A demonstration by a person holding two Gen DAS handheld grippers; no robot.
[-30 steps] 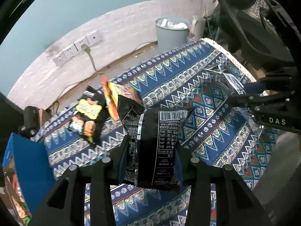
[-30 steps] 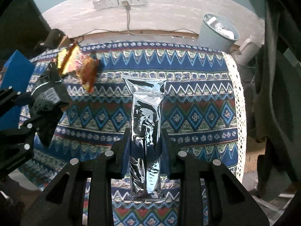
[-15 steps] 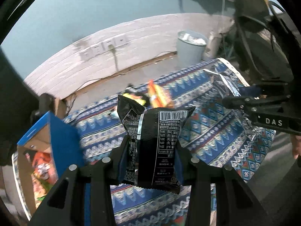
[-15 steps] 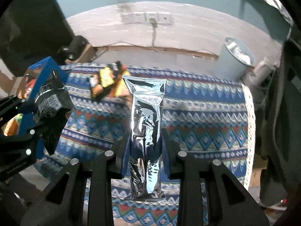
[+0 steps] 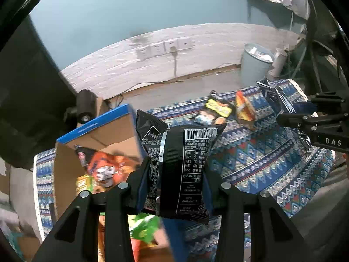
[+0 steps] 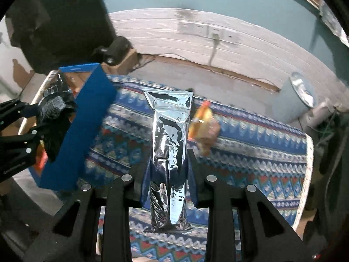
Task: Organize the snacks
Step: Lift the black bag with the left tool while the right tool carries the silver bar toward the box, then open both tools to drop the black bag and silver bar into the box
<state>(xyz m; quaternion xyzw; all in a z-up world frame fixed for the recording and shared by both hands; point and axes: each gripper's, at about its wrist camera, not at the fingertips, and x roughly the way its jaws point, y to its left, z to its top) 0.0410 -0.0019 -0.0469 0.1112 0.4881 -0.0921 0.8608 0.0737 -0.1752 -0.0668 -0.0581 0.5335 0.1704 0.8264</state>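
Left hand-held gripper (image 5: 176, 181) clamped on black snack bag (image 5: 181, 166), above open blue box (image 5: 96, 135). Right hand-held gripper (image 6: 169, 174) pinching silver foil packet (image 6: 169, 152) over patterned tabletop (image 6: 250, 152).

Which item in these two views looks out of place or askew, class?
Two snack packets, a black-and-yellow one and an orange one, lie loose on the patterned cloth, outside the blue box that holds other snacks. The orange one stands tilted on edge. Nothing looks spilled or torn.
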